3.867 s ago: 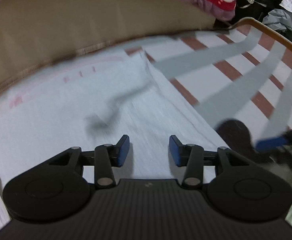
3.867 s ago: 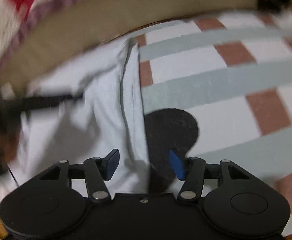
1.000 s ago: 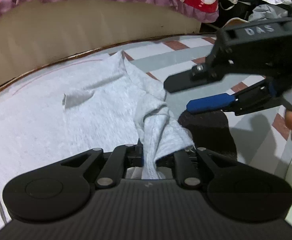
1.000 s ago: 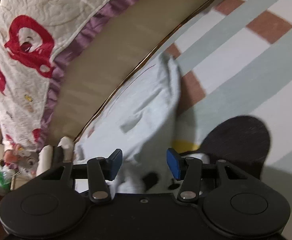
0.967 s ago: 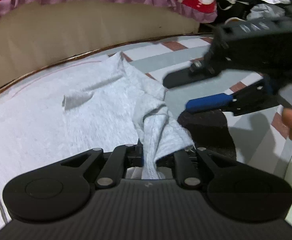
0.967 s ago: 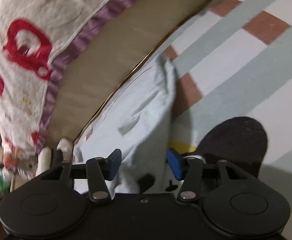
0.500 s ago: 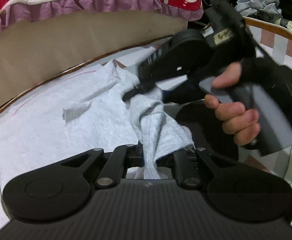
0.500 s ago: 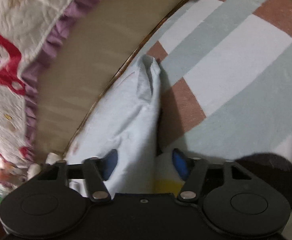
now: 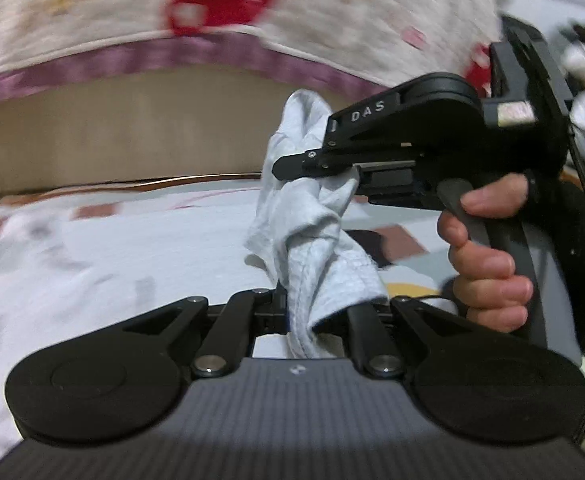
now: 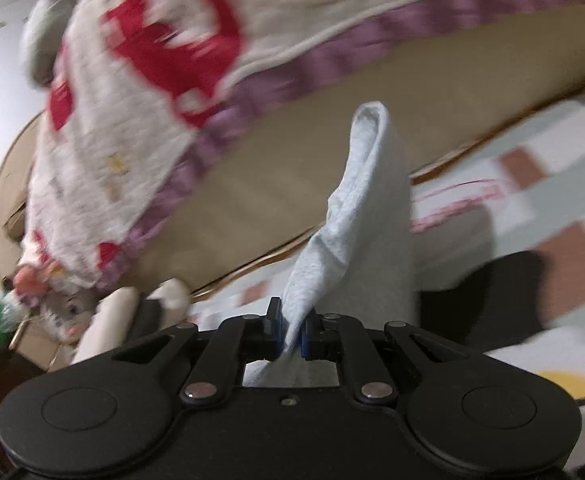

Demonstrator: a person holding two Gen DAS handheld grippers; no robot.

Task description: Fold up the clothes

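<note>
A light grey garment (image 9: 316,248) is lifted off the checked mat (image 9: 396,240) by both grippers. My left gripper (image 9: 312,312) is shut on a bunched edge of it. In the left wrist view my right gripper (image 9: 316,168), held in a hand, is shut on the same edge just beyond the left one. In the right wrist view my right gripper (image 10: 292,330) is shut on the garment (image 10: 364,208), which stands up in a tall fold in front of it. The rest of the garment (image 9: 72,264) lies on the mat to the left.
A bed with a tan side panel (image 9: 112,136) and a white, red and purple quilt (image 10: 140,92) runs along the far side. Stuffed toys (image 10: 64,312) lie at its left end. A dark round patch (image 10: 492,292) marks the mat on the right.
My right gripper has shut on the garment's edge just beyond my left gripper. Both grippers have lifted that edge up off the mat, so the bed now fills more of both views.
</note>
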